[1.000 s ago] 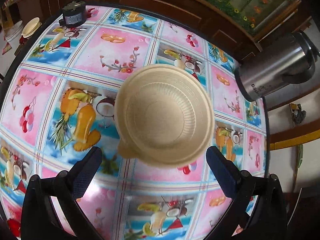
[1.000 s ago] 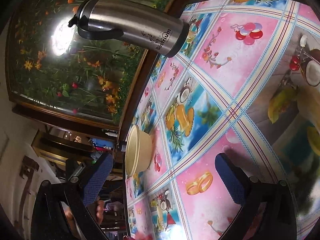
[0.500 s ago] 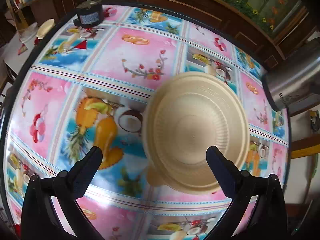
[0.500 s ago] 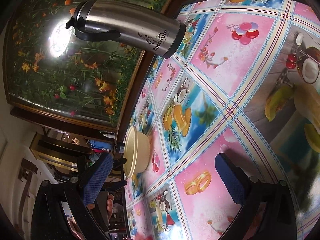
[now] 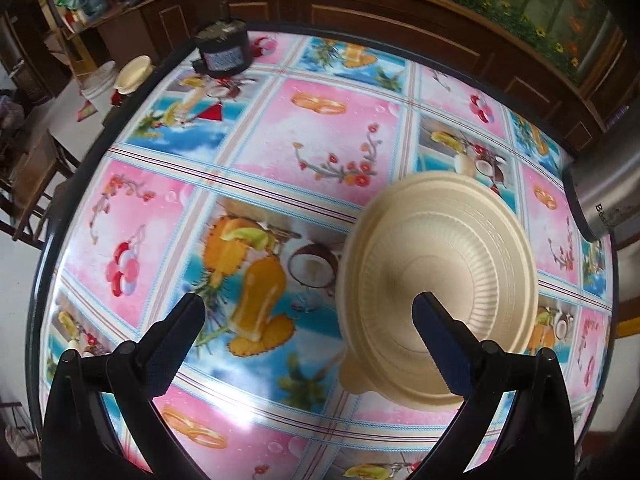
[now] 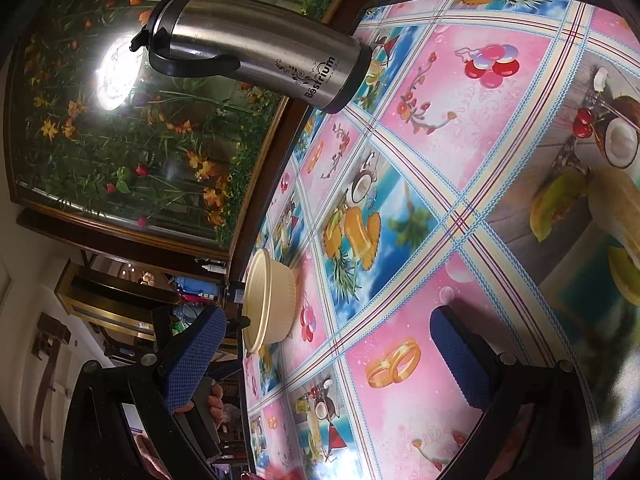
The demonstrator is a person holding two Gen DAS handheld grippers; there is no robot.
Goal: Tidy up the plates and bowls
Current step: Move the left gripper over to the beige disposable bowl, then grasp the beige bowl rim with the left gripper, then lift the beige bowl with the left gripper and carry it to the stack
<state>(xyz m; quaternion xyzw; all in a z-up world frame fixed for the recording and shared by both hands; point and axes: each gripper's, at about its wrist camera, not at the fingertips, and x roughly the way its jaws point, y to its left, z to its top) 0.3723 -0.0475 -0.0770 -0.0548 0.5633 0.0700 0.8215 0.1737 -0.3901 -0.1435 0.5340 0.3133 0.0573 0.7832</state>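
A cream bowl (image 5: 440, 276) with a ribbed inside and a small tab on its rim stands upright on the colourful tablecloth (image 5: 280, 140). My left gripper (image 5: 308, 312) is open just above it; its right finger overlaps the bowl's inside and its left finger is over the cloth. The same bowl shows side-on in the right wrist view (image 6: 268, 300), far from my right gripper (image 6: 328, 332), which is open and empty over the cloth. A cream object (image 6: 620, 208) shows at the right edge of that view.
A steel flask (image 6: 260, 48) stands near the table's far edge, also at the right edge of the left wrist view (image 5: 608, 192). A small black jar (image 5: 224, 52) stands at the far left corner. A side table beyond holds a cream plate (image 5: 132, 74).
The bowl has shifted right and nearer in the left wrist view as my left gripper moved left over it. The right gripper moved only a little.
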